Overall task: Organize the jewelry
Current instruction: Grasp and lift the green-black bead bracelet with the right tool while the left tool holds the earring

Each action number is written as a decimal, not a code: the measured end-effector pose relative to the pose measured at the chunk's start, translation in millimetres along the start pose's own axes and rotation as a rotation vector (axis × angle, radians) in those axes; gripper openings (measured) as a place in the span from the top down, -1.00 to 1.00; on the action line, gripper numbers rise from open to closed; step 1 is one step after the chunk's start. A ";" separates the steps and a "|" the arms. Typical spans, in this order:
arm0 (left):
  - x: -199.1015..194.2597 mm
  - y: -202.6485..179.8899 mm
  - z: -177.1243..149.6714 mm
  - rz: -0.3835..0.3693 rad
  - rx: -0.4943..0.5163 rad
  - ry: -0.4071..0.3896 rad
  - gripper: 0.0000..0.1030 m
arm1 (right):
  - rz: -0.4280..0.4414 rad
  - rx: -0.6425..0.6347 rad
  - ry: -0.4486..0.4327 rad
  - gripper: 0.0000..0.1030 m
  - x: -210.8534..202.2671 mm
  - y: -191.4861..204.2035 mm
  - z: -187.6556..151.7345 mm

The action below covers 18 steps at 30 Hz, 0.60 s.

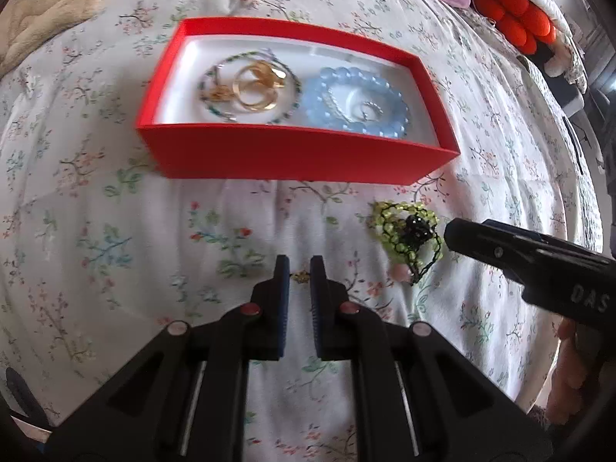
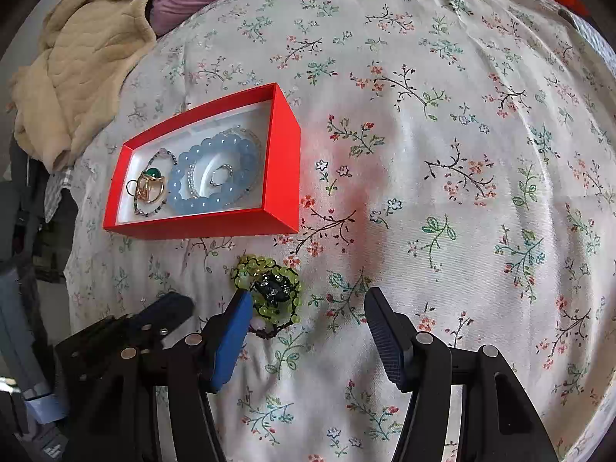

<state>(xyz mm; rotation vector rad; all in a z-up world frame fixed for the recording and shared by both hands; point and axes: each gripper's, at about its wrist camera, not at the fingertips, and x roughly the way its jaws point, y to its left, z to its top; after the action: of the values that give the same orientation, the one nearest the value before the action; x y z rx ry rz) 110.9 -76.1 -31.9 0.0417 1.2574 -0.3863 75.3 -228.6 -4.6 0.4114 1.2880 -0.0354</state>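
Jewelry fills the red box (image 1: 292,161) in the upper middle of the left view: gold rings (image 1: 256,86) and a blue bead bracelet (image 1: 356,102). Low in the frame's middle, the left gripper (image 1: 299,269) is pinched shut on a small gold piece (image 1: 299,278) against the flowered bedspread (image 1: 115,231). The right gripper (image 2: 308,308) stands open, empty, its left finger beside a green bead bracelet (image 2: 269,288) below the box.

Box (image 1: 296,161) on bedspread (image 1: 115,254) w/ bracelets inside; beaded bracelet (image 1: 404,231) before box, right of small trinket (image 1: 299,278).
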 end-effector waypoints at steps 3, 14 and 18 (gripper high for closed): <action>-6.7 10.6 -3.0 0.001 -0.010 -0.006 0.77 | -0.006 0.004 0.012 -0.16 4.2 0.6 0.2; -12.3 21.1 -7.7 0.004 -0.022 -0.004 0.77 | -0.044 0.004 0.064 0.45 27.1 8.5 1.7; -12.9 24.0 -8.6 0.004 -0.024 -0.002 0.77 | -0.067 -0.031 0.073 0.80 35.1 17.6 1.6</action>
<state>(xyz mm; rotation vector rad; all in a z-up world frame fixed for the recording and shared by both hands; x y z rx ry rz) 107.1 -48.2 -26.9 0.0238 1.2599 -0.3680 91.3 -205.7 -32.2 0.3455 1.3721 -0.0570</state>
